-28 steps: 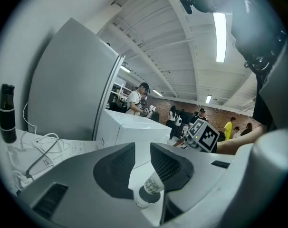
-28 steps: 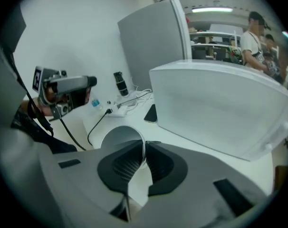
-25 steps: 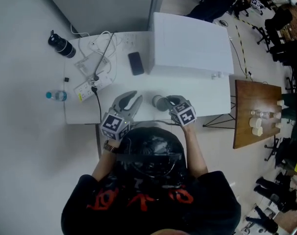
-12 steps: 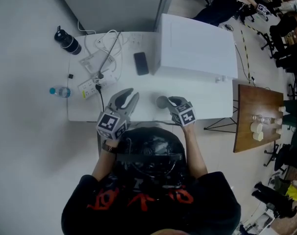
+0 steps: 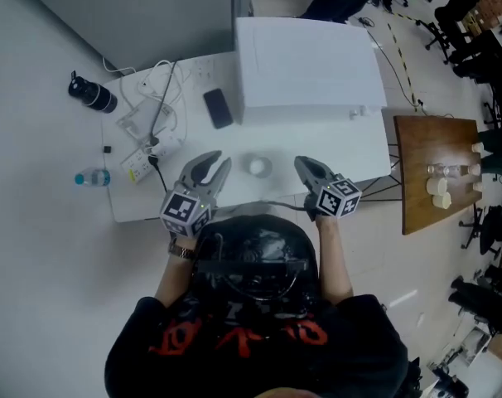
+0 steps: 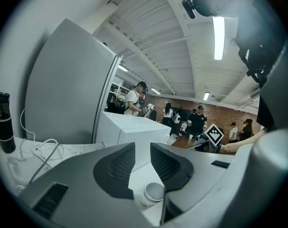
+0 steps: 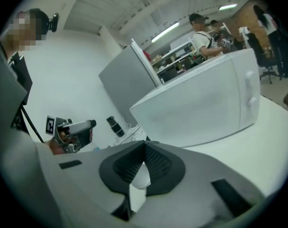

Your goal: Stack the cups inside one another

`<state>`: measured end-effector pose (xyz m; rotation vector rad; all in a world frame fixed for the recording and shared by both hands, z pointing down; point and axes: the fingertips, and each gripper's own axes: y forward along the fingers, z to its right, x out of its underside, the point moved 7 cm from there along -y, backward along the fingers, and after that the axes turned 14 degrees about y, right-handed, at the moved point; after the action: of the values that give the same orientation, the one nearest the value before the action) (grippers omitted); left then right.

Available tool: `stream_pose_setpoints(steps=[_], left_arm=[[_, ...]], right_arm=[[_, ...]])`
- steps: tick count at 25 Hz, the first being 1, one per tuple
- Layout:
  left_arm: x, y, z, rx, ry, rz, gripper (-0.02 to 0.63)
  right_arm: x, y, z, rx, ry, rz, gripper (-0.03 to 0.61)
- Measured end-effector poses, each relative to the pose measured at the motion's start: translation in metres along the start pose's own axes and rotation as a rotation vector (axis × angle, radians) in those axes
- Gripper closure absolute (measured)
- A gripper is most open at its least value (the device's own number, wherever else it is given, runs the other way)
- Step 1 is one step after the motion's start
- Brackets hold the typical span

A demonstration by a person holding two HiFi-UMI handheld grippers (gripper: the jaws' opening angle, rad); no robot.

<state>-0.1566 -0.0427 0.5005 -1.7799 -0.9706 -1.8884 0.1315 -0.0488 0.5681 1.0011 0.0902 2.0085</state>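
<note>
Person stands at the near edge of a white table (image 5: pixel 350 152), a gripper in each hand, both held off the surface. One cup (image 5: pixel 258 166) sits upright near that front edge, between the two grippers and touching neither. Left gripper (image 5: pixel 216 162): jaws spread with a clear gap and nothing in it; from its own camera the cup (image 6: pixel 152 194) sits low on the table beyond the jaws, not between them. Right gripper (image 5: pixel 302 164): jaws pressed together at the tips, pinching nothing; in its own view the cup (image 7: pixel 140 176) shows only through the gap under the closed jaws, well apart from them. No loose cup anywhere else on this table, just a big white box (image 5: pixel 305 73), a phone (image 5: pixel 218 108), cables and two bottles at the far left. Whether that single cup is really several nested, cannot tell; the rim reads as one ring from above. My judgement: stacking looks finished or close to it, both grippers are empty, and nothing is left on this table to add.
</note>
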Motion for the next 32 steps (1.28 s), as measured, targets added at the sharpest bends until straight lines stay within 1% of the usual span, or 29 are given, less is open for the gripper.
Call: stream_pose_setpoints(steps=[3, 6, 9, 12, 14, 18, 21, 23, 25, 28, 32], left_arm=[[-0.006, 0.014, 0.006, 0.043, 0.019, -0.006, 0.512], [-0.013, 0.027, 0.015, 0.083, 0.033, -0.004, 0.512], [-0.019, 0.034, 0.02, 0.101, 0.045, 0.003, 0.512], [-0.021, 0.042, 0.028, 0.117, 0.043, 0.004, 0.512], [-0.021, 0.043, 0.032, 0.126, 0.041, 0.005, 0.512], [-0.016, 0.036, 0.036, 0.135, 0.022, 0.004, 0.512], [-0.012, 0.03, 0.036, 0.15, 0.008, -0.007, 0.512], [-0.008, 0.022, 0.039, 0.164, 0.011, -0.015, 0.535], [-0.001, 0.013, 0.043, 0.17, 0.05, -0.032, 0.535], [0.005, 0.008, 0.047, 0.181, 0.132, -0.052, 0.535], [-0.002, -0.008, 0.052, 0.178, 0.166, -0.028, 0.535]], right_arm=[[-0.011, -0.024, 0.004, -0.009, 0.074, 0.119, 0.572], [-0.023, -0.049, 0.01, 0.005, 0.14, 0.232, 0.572], [-0.036, -0.066, 0.013, 0.039, 0.136, 0.295, 0.572], [-0.045, -0.083, 0.012, 0.089, 0.081, 0.308, 0.574], [-0.048, -0.089, 0.008, 0.106, 0.049, 0.305, 0.574], [-0.045, -0.09, -0.005, 0.106, 0.025, 0.295, 0.574], [-0.042, -0.089, -0.018, 0.094, 0.027, 0.314, 0.574], [-0.035, -0.091, -0.033, 0.084, 0.017, 0.342, 0.574], [-0.027, -0.094, -0.048, 0.081, -0.006, 0.359, 0.574], [-0.019, -0.091, -0.067, 0.096, -0.067, 0.348, 0.574], [-0.005, -0.085, -0.086, 0.09, -0.113, 0.329, 0.574]])
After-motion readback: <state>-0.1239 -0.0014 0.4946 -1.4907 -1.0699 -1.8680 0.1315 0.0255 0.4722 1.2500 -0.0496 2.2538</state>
